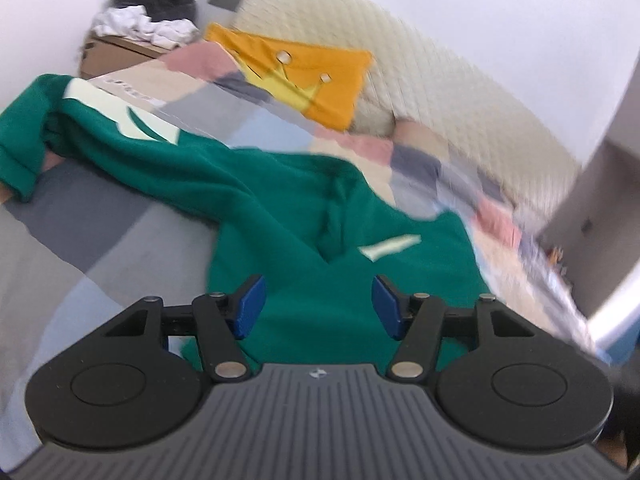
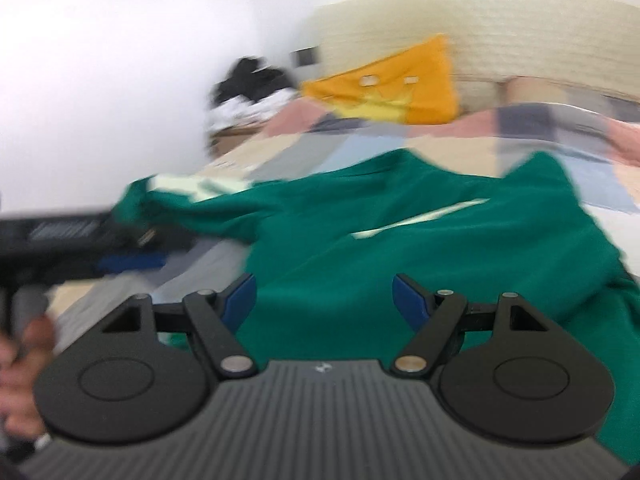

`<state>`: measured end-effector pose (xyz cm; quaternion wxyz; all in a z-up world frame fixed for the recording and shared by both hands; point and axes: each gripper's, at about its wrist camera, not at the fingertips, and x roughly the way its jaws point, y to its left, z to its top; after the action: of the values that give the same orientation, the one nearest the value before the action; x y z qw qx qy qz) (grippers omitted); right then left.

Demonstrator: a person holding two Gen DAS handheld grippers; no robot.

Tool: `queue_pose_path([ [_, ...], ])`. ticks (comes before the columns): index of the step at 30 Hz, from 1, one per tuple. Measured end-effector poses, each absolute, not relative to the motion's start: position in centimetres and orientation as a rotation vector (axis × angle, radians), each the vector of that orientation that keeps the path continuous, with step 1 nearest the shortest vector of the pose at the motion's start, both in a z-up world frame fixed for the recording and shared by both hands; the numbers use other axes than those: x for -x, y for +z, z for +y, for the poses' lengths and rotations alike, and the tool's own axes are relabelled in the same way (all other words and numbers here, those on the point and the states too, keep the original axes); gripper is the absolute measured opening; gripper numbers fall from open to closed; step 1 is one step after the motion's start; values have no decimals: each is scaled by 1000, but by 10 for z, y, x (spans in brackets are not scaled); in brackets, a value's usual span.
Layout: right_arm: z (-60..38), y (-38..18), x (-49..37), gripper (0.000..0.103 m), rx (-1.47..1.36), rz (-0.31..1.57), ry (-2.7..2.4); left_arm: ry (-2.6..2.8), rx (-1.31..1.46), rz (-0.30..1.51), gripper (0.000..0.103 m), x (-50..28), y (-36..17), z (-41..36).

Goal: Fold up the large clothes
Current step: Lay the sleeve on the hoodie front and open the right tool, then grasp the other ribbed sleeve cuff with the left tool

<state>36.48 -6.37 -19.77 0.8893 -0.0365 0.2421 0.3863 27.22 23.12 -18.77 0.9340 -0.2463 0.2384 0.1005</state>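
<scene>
A large green sweatshirt (image 1: 280, 208) with pale markings lies spread on a patchwork bed cover (image 1: 100, 232), one sleeve stretching off to the left. My left gripper (image 1: 319, 300) hovers over the garment's near part. Its blue pads (image 1: 252, 304) stand apart and nothing is pinched between them. In the right wrist view the same sweatshirt (image 2: 400, 256) fills the middle. My right gripper (image 2: 324, 300) is open just above its near edge, with the pads clear of the cloth. The left gripper (image 2: 132, 260) shows blurred at the left, held by a hand (image 2: 24, 344).
An orange cushion with a yellow crown (image 1: 304, 76) leans against a cream quilted headboard (image 1: 440, 92) at the far end of the bed. A cardboard box (image 1: 116, 50) piled with dark and white clothes stands by the wall. White furniture (image 1: 600, 200) borders the right side.
</scene>
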Motion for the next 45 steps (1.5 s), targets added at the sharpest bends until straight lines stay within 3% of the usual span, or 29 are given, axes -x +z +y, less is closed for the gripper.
queue_pose_path([
  [4,-83,-210,-392,75,23,498,694,190,410,566,55,-290,-198,207],
  [9,-100,-226,-420,63,-29,497,636,213,347,668,40,-311,-219,191],
  [12,-103,-239,-435,58,-36,531,611,242,321,747,36,-326,-236,188],
  [23,-100,-280,-456,53,-36,630,600,303,216,800,36,-337,-262,175],
  [45,-202,-188,-343,55,-156,432,566,317,253,573,42,-246,-186,134],
])
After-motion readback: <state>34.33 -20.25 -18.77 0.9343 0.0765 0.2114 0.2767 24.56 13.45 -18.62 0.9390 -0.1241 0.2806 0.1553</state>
